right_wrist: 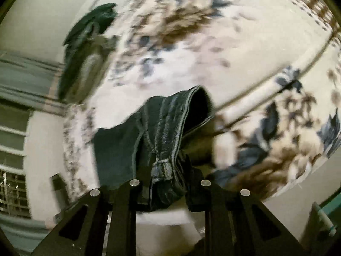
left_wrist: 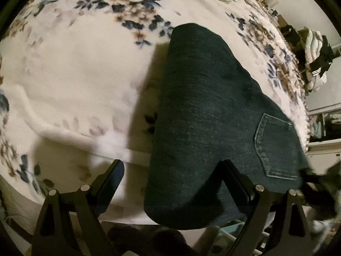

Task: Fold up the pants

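a: denim, dark blue-green, was what filled the left wrist view. the pants (left_wrist: 204, 115) lay folded on the floral blanket (left_wrist: 74, 74), a back pocket (left_wrist: 275, 147) showing near their right edge.

b: and the left gripper (left_wrist: 172, 175)?

a: its jaws stood wide apart, gripping nothing. one finger (left_wrist: 110, 179) was over bare blanket just left of the pants, the other finger (left_wrist: 236, 177) over the denim itself. whether that one touched the cloth i couldn't tell. a dark blurred shape sat at the pants' lower right corner, too smeared to name.

b: anything else there?

a: well beyond the pants, off the blanket's far edge, a cluttered shelf with pale towels (left_wrist: 313, 49).

b: now the right wrist view.

a: blurred. the right gripper (right_wrist: 168, 170) had its jaws drawn close together with the waistband (right_wrist: 164, 166) of the pants (right_wrist: 149, 132) bunched between them, a belt loop in the middle. it looked clamped on that denim. the waistband's open mouth gaped just above the jaws, and the blanket (right_wrist: 234, 42) spread behind the pants. up and to the left of the pants, a dark green garment (right_wrist: 89, 32) lay at the blanket's edge.
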The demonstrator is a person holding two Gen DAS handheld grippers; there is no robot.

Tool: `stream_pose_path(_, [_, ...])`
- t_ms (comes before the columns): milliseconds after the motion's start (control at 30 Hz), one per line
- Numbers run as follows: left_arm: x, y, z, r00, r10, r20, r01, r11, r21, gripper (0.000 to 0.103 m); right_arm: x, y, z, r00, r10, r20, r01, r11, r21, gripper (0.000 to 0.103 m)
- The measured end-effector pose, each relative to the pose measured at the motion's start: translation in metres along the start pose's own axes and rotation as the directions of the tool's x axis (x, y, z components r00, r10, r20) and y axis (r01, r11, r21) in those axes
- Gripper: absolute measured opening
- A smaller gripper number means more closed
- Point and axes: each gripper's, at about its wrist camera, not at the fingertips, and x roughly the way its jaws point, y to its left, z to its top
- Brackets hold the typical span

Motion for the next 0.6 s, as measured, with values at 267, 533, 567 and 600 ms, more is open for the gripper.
stream_pose_path(267, [0.011, 0.009, 0.000, 0.999, -0.045, -0.030, 0.044, 0.998, -0.047, 0.092, 0.036, -0.053, -0.003, 0.995, 0.034, -0.097, -0.016, 0.984, 0.180, 0.058])
stream_pose_path(533, [0.032, -0.001, 0.011, 0.992, -0.123, -0.042, 0.122, 0.992, -0.042, 0.092, 0.059, -0.070, -0.044, 0.956, 0.278, -0.093, -0.228, 0.903, 0.364, 0.076])
stream_pose_path(567, [0.036, -0.003, 0.013, 0.991, -0.124, -0.041, 0.123, 0.992, -0.033, 0.092, 0.065, -0.069, -0.047, 0.953, 0.283, -0.106, -0.227, 0.903, 0.364, 0.076])
stream_pose_path(600, [0.038, -0.005, 0.014, 0.992, -0.120, -0.039, 0.120, 0.993, -0.024, 0.092, 0.076, -0.067, -0.051, 0.949, 0.291, -0.120, -0.232, 0.903, 0.361, 0.076])
